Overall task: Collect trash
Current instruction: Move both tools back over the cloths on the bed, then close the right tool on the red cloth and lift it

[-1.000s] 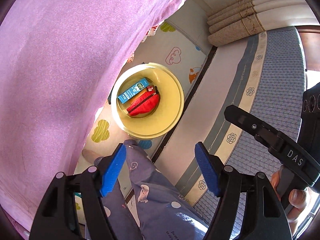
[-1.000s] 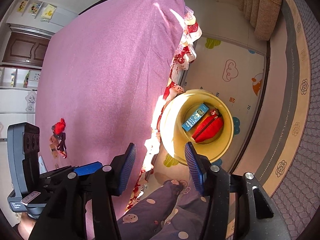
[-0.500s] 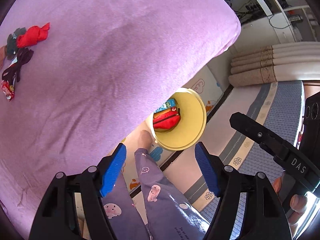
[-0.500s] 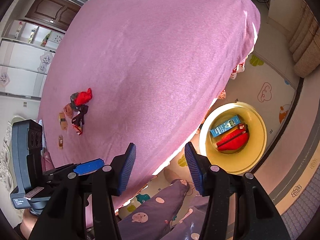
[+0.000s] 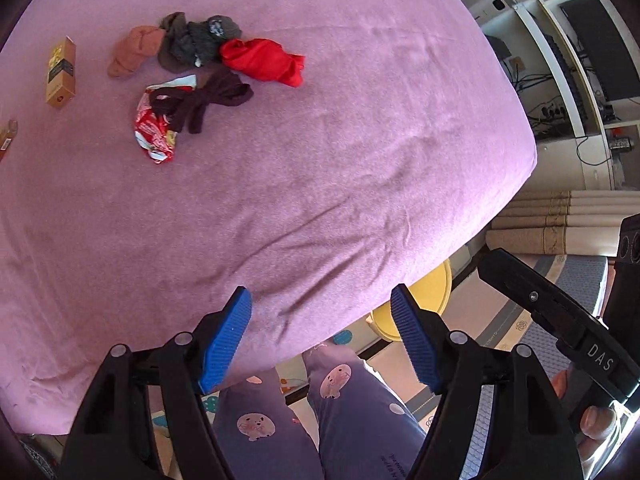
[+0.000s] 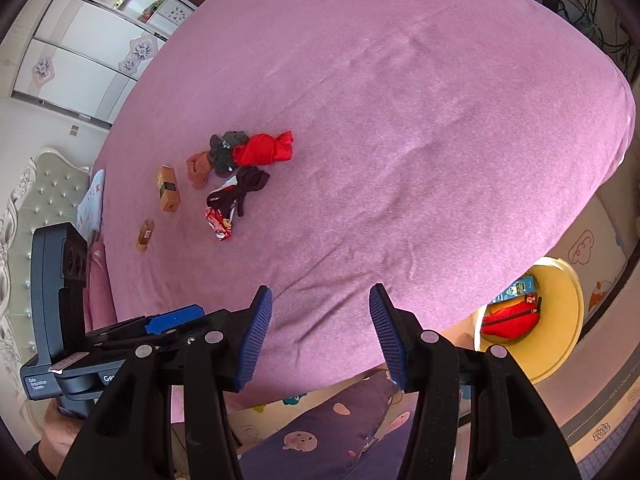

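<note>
Crinkled red-and-white foil, a snack wrapper (image 5: 154,136), lies on the pink bedspread (image 5: 320,160), half under a dark maroon knotted cloth (image 5: 204,102). Left of it lie a small brown bottle (image 6: 145,234) and a tan cardboard box (image 5: 61,73); beyond it, running rightward, are a salmon sock (image 5: 134,50), a grey bunched sock (image 5: 196,40) and a bright red cloth (image 5: 262,60). Both grippers hang above the near bed edge, well apart from the wrapper: the left gripper (image 5: 320,336) has its blue pads spread wide with nothing between them, and the right gripper (image 6: 320,336) is likewise parted and empty. Only the right wrist view shows inside the yellow round basin (image 6: 560,320) on the floor, which holds a blue carton (image 6: 516,290) and a red zipped pouch (image 6: 510,318); the left wrist view catches only its rim, but shows the rolled beige mats (image 5: 560,224).
</note>
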`<state>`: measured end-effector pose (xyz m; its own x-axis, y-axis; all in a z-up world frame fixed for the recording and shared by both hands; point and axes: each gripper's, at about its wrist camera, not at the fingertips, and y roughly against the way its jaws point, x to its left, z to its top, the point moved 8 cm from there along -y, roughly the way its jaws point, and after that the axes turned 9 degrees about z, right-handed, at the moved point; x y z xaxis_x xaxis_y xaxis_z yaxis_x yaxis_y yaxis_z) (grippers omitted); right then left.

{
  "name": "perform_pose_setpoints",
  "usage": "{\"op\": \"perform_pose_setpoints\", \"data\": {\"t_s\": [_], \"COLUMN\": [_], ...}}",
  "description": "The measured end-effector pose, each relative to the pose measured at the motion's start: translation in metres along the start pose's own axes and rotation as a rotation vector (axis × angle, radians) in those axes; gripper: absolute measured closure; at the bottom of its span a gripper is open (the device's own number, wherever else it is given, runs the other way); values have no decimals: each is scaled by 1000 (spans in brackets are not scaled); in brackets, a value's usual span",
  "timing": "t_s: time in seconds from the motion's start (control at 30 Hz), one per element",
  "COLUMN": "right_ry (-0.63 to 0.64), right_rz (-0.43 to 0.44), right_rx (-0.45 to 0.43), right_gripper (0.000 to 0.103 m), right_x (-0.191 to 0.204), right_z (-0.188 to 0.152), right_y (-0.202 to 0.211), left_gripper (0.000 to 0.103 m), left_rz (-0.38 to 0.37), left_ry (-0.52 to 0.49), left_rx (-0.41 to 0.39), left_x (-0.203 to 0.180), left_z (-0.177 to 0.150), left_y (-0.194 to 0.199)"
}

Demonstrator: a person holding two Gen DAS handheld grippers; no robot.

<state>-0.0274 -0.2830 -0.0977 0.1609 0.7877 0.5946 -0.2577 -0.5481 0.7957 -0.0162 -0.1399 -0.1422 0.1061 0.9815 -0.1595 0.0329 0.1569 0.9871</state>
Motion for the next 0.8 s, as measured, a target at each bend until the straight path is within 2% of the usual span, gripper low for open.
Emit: {"op": "perform_pose_setpoints", "data": {"t_s": [0.17,0.33,0.57,0.8], "right_ry": [75,161,255,341], "right_rz": [13,16,31,13], "right_rx": [37,95,212,317], "right_gripper": [52,52,52,52], "right_x": [34,55,65,60], "right_z": [24,57,104,138], "right_y": [-27,-55,-104,-151], "left_gripper": [31,30,29,29], "left_rz": [-8,-36,-42,-33], "left_ry": [94,195,360,460], "left_rx": [-18,-12,6,44], "left_x": [36,54,75,86], "left_z": [17,37,75,102], "left_y": [8,2,-21,-51]}}
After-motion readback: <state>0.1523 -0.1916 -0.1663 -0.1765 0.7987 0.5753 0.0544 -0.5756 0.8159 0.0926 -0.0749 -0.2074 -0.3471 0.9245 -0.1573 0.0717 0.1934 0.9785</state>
